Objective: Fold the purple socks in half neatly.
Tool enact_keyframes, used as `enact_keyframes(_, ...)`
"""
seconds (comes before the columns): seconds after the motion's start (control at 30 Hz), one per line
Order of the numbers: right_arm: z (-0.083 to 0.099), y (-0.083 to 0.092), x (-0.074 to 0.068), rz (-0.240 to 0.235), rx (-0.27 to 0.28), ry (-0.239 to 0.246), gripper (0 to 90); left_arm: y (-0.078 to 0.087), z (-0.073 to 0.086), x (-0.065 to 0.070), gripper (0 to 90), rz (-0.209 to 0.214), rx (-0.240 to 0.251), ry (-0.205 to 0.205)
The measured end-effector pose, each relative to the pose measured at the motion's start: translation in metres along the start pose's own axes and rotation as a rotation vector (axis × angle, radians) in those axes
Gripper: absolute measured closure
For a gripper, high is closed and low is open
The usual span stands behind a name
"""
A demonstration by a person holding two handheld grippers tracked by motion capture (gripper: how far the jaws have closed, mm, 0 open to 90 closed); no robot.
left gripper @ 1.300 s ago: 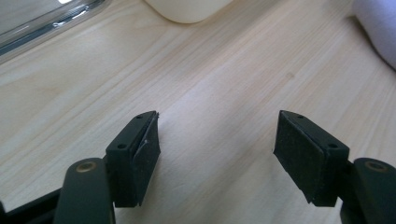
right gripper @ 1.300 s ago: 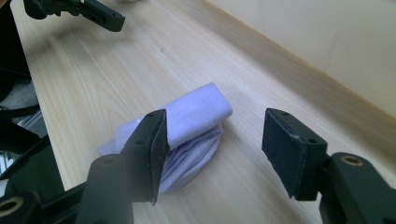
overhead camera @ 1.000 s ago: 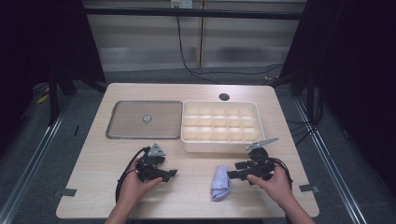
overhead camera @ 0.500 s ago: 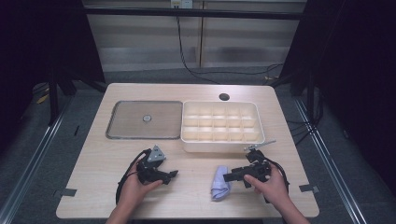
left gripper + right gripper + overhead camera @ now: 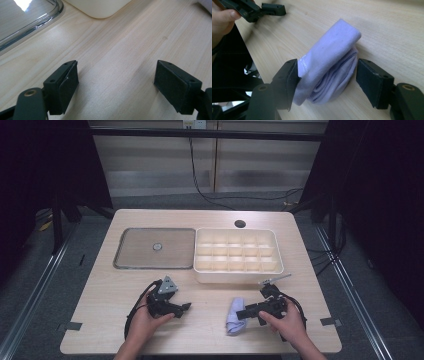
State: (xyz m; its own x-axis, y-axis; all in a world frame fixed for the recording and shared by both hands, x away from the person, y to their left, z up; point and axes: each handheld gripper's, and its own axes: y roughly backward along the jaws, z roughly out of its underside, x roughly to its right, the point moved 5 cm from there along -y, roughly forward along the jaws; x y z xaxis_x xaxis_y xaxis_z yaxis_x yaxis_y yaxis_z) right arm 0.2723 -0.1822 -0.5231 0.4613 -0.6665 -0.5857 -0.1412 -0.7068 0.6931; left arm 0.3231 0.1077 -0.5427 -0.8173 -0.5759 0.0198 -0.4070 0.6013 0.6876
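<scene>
A folded lilac cloth (image 5: pixel 233 318) (image 5: pixel 332 50) lies on the wooden table (image 5: pixel 210 285) near its front edge. My right gripper (image 5: pixel 241 315) (image 5: pixel 328 72) points left and straddles one end of the cloth. Its jaws have just been opening. The left pad (image 5: pixel 289 80) rests against the fabric and the right pad (image 5: pixel 372 80) stands off it, so the cloth is not pinched. My left gripper (image 5: pixel 186 307) (image 5: pixel 116 75) rests low over bare wood at the front left. It is open, its jaws have just been widening, and nothing is between them.
A white box with several compartments (image 5: pixel 237 277) (image 5: pixel 100 8) stands at the middle right. A shallow clear tray (image 5: pixel 130 262) (image 5: pixel 37 22) with a small round knob lies to its left. A dark hole (image 5: pixel 240 224) marks the table's far side. Black frame posts flank the table.
My right gripper slid left and slightly toward the front until its jaws came around the cloth's end. My left gripper stayed put while its jaws spread wider. The cloth has not moved.
</scene>
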Motion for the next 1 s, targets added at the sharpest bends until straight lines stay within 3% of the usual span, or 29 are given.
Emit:
enact_keyframes(0.33,-0.004,0.0,0.005,0.063,-0.029,0.054,36.5,0.0,0.0,0.0,18.8,-0.001,0.001,0.002)
enact_keyframes(0.67,-0.013,0.006,0.016,0.083,-0.024,0.033,36.9,0.0,0.0,0.0,18.7,-0.002,0.001,0.003)
enact_keyframes(1.0,-0.012,0.001,0.012,0.066,-0.041,0.018,38.5,0.0,0.0,0.0,18.6,-0.003,0.003,0.005)
